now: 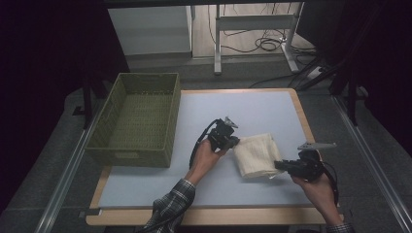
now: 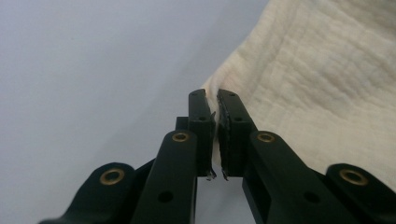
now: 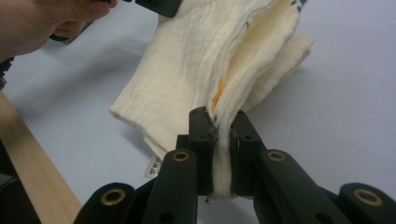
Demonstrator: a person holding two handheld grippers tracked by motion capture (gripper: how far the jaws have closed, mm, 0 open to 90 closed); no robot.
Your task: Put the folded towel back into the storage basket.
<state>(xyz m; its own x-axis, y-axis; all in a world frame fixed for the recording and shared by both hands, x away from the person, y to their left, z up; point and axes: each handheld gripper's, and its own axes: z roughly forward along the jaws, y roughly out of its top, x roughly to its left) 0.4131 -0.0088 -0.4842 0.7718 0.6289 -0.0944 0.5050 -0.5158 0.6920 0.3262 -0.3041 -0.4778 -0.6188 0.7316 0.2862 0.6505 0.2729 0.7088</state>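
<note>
A folded cream cloth point(image 1: 255, 155) lies on the pale blue mat, right of centre. My left gripper point(image 1: 235, 141) pinches its upper left corner; in the left gripper view the jaws point(image 2: 211, 100) are shut on the thin edge of the cloth point(image 2: 317, 79). My right gripper point(image 1: 278, 166) holds the cloth's near right corner. In the right gripper view its jaws point(image 3: 222, 122) are shut on a thick fold of the cloth point(image 3: 187, 70), which rises from the mat with orange and blue marks on its inner layers. A small white label point(image 3: 152, 168) hangs at its lower edge.
A green wicker basket point(image 1: 128, 158) stands empty at the table's left side. The blue mat point(image 1: 252, 107) covers the table, with a wooden rim point(image 1: 204, 216) along the front. A hand point(image 3: 37, 23) shows at the top left of the right gripper view. Cables and a stand's legs lie on the floor beyond.
</note>
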